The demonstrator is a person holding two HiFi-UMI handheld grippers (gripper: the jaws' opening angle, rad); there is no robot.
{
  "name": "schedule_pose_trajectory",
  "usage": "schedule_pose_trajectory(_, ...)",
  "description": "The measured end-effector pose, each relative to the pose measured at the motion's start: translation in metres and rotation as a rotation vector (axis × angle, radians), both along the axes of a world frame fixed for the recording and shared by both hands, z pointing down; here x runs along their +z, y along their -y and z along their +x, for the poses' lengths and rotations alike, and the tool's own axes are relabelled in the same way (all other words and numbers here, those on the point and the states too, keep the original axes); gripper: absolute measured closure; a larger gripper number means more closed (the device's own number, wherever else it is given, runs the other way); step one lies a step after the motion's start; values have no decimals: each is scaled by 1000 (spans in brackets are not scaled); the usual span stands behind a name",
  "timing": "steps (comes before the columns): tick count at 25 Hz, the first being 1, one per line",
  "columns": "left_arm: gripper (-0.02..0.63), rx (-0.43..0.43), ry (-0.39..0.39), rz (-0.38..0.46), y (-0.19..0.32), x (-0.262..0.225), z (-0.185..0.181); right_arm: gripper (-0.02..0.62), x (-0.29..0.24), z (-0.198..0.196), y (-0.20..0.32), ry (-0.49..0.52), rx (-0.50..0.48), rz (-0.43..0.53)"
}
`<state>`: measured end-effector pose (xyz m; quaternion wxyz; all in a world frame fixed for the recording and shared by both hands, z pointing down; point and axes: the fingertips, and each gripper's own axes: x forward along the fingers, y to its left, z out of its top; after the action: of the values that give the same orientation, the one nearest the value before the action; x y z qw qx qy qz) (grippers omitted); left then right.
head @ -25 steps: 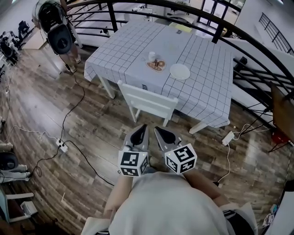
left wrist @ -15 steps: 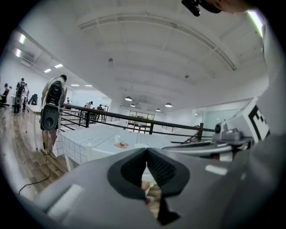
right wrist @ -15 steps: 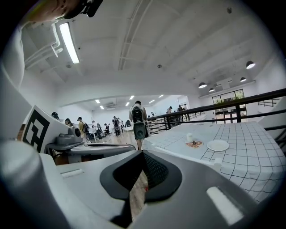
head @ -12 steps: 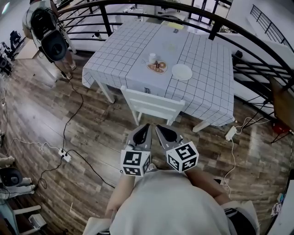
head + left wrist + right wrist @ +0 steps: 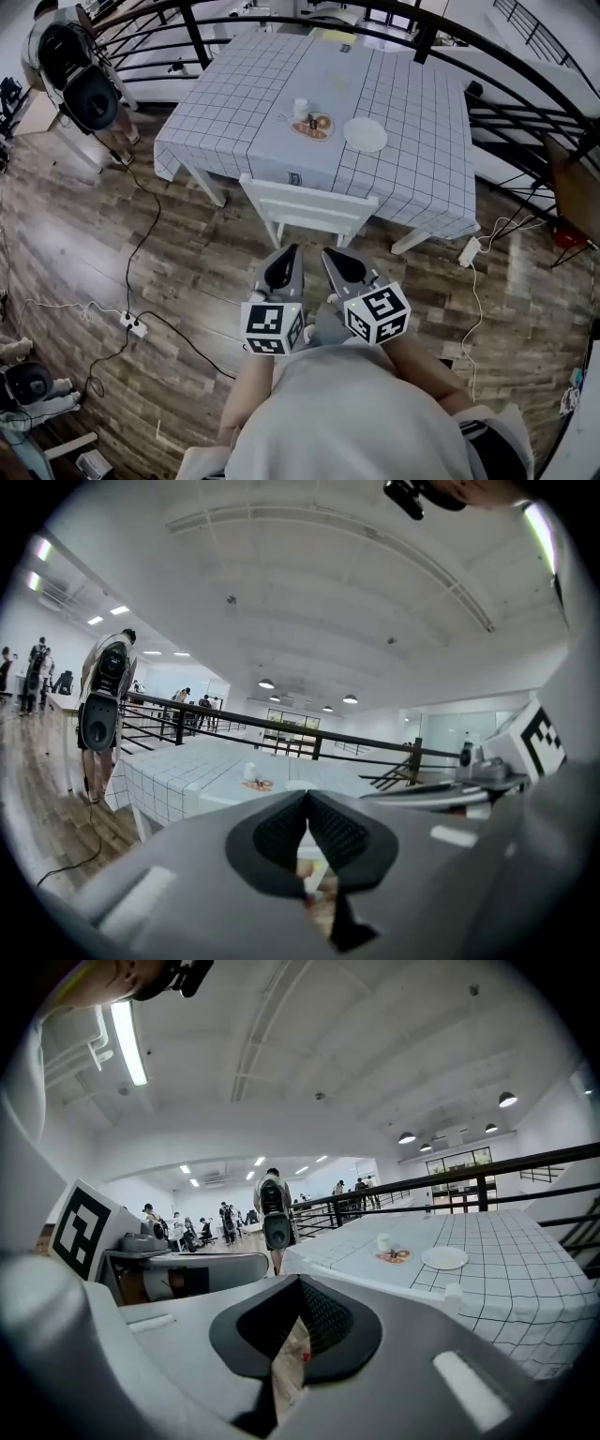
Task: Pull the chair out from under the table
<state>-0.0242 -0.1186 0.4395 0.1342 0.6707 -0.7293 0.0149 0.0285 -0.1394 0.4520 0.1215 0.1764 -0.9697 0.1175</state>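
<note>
There I held my left gripper [image 5: 289, 251] and right gripper [image 5: 329, 253] pinched shut, both empty, side by side near the white chair [image 5: 309, 208] at the table [image 5: 412, 141].

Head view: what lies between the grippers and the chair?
Only bare wood floor, between left gripper, right gripper and chair; the head view shows it.

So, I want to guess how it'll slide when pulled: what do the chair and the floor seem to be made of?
The chair looks like wood painted matte white: it has a square-edged rail and posts, though plastic isn't ruled out. The floor shows brown planks with grain streaks and seams, slightly glossy. Whether it is real wood or laminate, I can't tell.
</note>
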Motion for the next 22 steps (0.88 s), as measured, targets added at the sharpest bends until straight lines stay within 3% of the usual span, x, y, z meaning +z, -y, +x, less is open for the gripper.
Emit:
schedule_pose_trajectory(7,595,36,-48,-8,18,6,-10,597,7,-6,22,-29,31,-2)
schedule_pose_trajectory(22,595,84,-25,-66,81,20,-68,597,20,-67,80,-61,36,-16)
